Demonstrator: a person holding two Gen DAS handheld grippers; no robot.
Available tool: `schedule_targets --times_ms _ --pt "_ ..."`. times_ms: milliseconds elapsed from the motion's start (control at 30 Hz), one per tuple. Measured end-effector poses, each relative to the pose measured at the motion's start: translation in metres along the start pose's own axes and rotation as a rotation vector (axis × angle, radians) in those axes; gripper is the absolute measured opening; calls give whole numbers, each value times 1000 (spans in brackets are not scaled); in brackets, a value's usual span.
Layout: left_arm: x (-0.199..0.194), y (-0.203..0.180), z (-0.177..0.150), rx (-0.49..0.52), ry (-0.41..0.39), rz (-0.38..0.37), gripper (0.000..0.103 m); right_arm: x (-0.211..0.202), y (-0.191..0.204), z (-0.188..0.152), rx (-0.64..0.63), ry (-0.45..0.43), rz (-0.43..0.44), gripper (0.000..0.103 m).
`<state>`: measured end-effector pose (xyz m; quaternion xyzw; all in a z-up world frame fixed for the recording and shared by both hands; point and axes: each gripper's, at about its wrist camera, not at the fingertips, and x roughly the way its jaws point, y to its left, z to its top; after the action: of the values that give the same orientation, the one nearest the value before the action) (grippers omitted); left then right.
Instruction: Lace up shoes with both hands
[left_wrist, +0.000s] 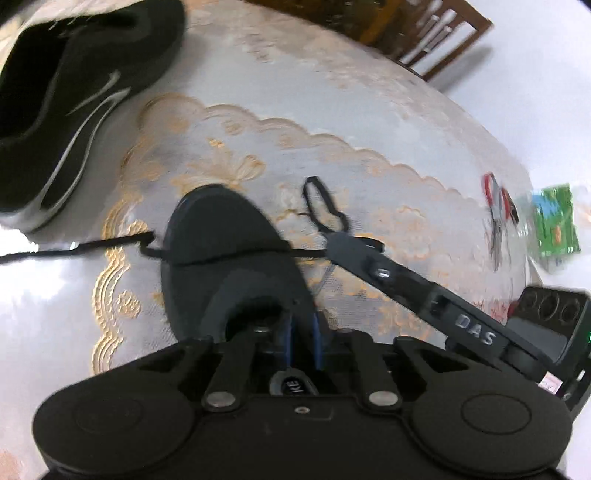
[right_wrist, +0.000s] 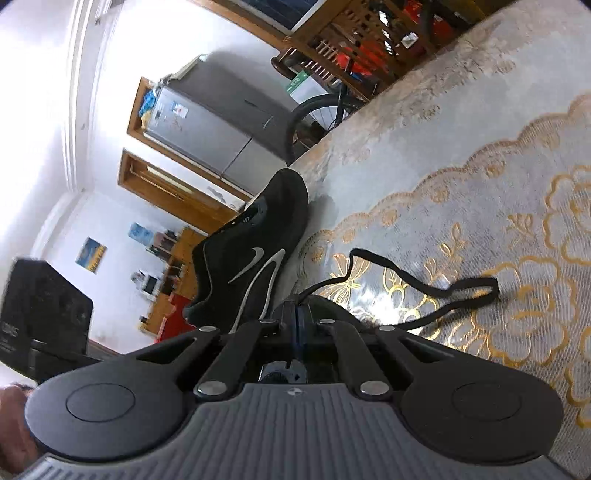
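The left claw (left_wrist: 236, 236) is closed on the thin black shoelace (left_wrist: 317, 206). The right claw (left_wrist: 334, 236) pinches the same lace, which loops over the gold-patterned lace-covered desk (left_wrist: 369, 122). The black sneaker (left_wrist: 74, 96) lies far left.

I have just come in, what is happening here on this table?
A person is lacing a black shoe with two handheld grippers. The right gripper is shut on the black shoelace, whose loop lies on the tablecloth. The lace also crosses the left gripper; its grip is unclear. The shoe lies aside, untouched.
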<state>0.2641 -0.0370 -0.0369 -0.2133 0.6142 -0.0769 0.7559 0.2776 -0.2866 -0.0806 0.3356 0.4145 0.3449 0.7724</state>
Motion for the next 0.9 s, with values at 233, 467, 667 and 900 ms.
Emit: schedule_targets --times_ms 233,467,667,900 --pt "7 -10 2 -23 58 62 61 1 -16 2 54 -2 53 1" --pt "11 -19 -1 1 3 95 8 2 -12 -2 30 -6 82 1" --pt "12 -28 -3 42 -8 143 8 2 -12 -11 -11 -16 86 1" --pt "11 -28 -4 39 0 146 8 6 -18 -12 13 -22 111 1"
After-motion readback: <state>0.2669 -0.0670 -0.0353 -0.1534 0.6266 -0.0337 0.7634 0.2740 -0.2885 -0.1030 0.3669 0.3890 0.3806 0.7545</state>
